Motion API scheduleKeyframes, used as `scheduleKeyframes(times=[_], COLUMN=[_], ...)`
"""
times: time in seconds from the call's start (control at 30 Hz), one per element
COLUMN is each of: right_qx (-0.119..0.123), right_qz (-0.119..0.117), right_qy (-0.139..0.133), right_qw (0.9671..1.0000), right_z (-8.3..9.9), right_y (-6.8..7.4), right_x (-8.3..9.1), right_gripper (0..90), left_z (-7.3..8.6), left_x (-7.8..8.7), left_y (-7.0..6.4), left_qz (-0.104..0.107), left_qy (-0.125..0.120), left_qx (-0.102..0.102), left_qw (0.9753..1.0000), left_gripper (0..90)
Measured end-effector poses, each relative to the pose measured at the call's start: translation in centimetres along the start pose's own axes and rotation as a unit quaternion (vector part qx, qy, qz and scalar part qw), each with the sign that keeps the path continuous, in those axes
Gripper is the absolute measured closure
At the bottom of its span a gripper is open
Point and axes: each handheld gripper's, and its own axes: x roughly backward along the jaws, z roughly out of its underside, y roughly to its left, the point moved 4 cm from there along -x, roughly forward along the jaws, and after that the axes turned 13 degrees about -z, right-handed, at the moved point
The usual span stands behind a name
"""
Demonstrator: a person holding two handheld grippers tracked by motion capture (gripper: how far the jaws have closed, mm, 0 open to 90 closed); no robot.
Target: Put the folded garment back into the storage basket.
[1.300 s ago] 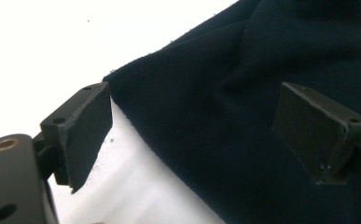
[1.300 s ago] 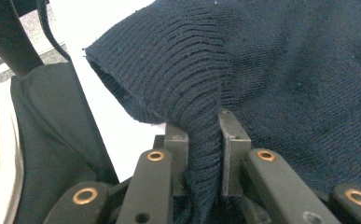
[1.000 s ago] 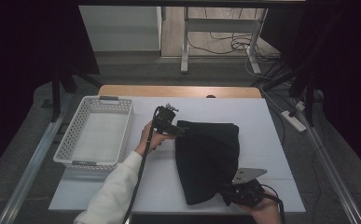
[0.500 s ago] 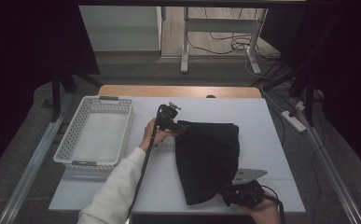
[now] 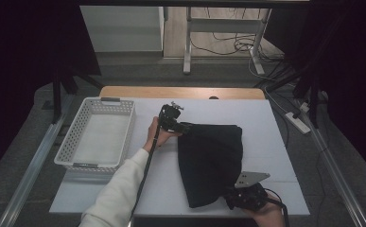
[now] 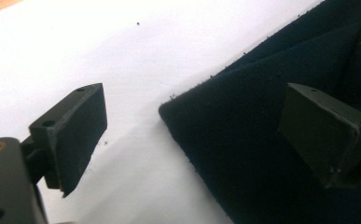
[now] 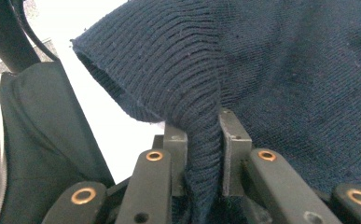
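My right gripper (image 5: 247,196) is sitting at the near edge of the table, and up close in the right gripper view its jaws are pinching a ribbed fold of the dark knit garment (image 7: 281,70) tight between them. That ribbing is something the high view is not giving me; from up there the garment (image 5: 211,158) is just reading as a flat black shape spread across the middle of the table, near corner at my right gripper, far corner at my left. My left gripper (image 5: 171,120) is hovering at that far corner, and the left gripper view is showing its jaws standing wide apart, one over bare tabletop, the other over the cloth, the garment's (image 6: 271,140) corner lying flat between them. I cannot tell whether either jaw is touching the fabric.

The white table top (image 5: 265,132) is lying smooth under everything, with a strip of wood at its far edge. Off to my left, a white perforated basket (image 5: 95,137) is resting on the table with nothing inside it. Beyond the table, grey floor, metal table legs (image 5: 187,42) and loose cables (image 5: 228,45) are showing, with dark curtains on both sides.
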Motion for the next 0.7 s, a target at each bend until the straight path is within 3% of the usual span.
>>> scheduleKeyframes(times=[0.27, 0.7], right_qx=[-0.001, -0.003], right_qz=[-0.001, -0.002], right_qy=[0.002, 0.003], right_qw=[1.0000, 1.0000], right_z=[0.0, 0.1], right_y=[-0.1, -0.1], right_x=[0.0, -0.1], right_gripper=[76.2, 76.2], left_z=[-0.5, -0.5], left_x=[-0.8, -2.9], left_y=[-0.1, 0.0], left_qz=[0.019, 0.043], left_qy=[0.008, 0.045], left_qx=[-0.008, 0.007], left_qw=[0.9997, 0.9981], left_gripper=[9.6, 7.8])
